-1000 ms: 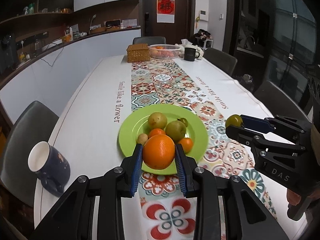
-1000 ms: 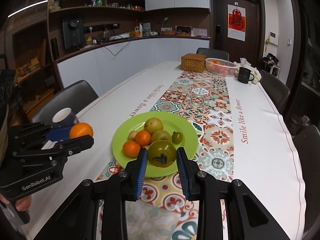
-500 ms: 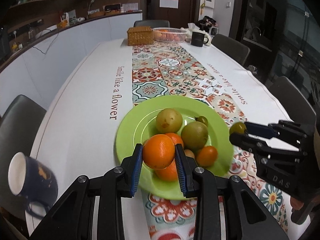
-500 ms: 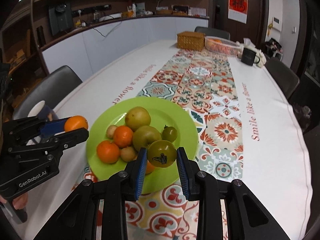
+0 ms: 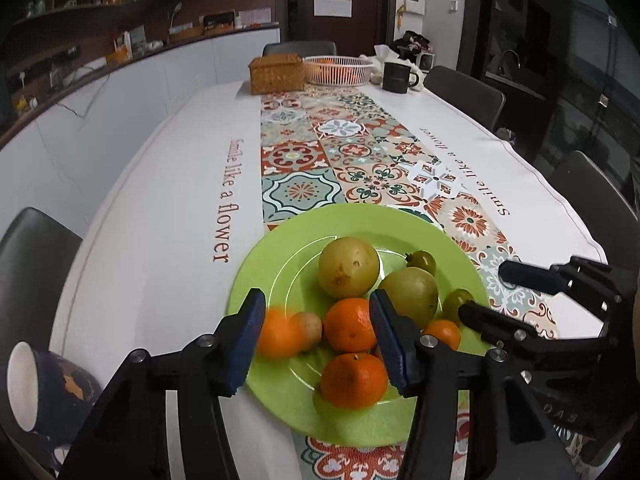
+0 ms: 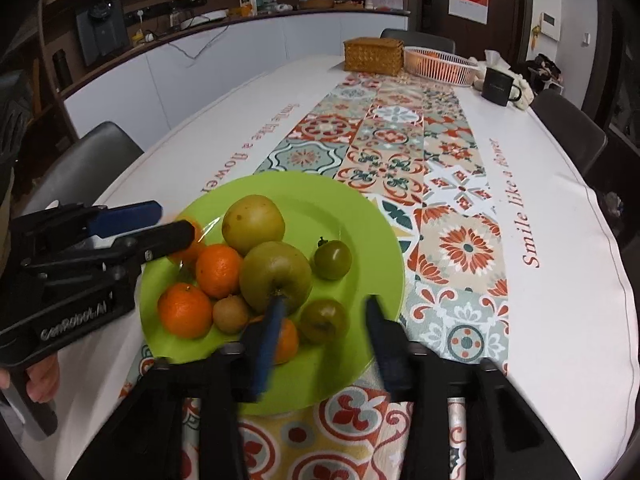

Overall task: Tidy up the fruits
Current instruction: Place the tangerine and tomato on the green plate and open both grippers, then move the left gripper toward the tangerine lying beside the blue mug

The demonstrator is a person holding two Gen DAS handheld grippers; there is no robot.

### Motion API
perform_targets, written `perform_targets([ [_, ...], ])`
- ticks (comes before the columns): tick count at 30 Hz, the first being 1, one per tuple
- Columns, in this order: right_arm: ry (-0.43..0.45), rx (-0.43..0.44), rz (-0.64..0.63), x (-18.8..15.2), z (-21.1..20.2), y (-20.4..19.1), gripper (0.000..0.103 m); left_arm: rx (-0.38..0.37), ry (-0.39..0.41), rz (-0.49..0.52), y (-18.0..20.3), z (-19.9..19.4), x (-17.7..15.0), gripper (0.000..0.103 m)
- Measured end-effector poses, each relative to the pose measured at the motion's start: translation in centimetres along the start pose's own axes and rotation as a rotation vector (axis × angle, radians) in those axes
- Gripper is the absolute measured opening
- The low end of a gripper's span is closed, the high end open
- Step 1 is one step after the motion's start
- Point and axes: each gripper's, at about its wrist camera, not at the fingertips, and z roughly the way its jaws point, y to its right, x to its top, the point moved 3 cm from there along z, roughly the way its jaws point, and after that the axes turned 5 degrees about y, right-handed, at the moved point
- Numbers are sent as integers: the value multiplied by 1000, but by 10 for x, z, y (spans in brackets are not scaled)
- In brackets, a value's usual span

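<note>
Both the left gripper [image 5: 318, 330] and right gripper [image 6: 322, 334] are opening, gripping nothing; orange [image 5: 278, 334] and green tomato [image 6: 323, 320] lie near the green plate's [image 5: 360, 220] front rim. Round, smooth, rollable: grip across widest part.

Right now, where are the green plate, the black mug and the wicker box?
green plate [image 5: 280, 264]: left wrist view, bare rim at its left.
black mug [image 5: 396, 77]: left wrist view, middle of its side wall.
wicker box [image 6: 374, 56]: right wrist view, its front face.
</note>
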Motion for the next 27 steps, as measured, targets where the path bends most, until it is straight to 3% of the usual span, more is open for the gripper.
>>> perform_targets([
  [10, 70, -27, -16, -17, -47, -6, 55, 20, 20, 4, 16, -50, -26, 54],
  [19, 160, -54, 59, -45, -116, -6, 66, 85, 122, -6, 30, -130, -53, 67],
  [27, 193, -32, 16, -76, -155, -31, 67, 148, 169, -46, 29, -183, -100, 73],
])
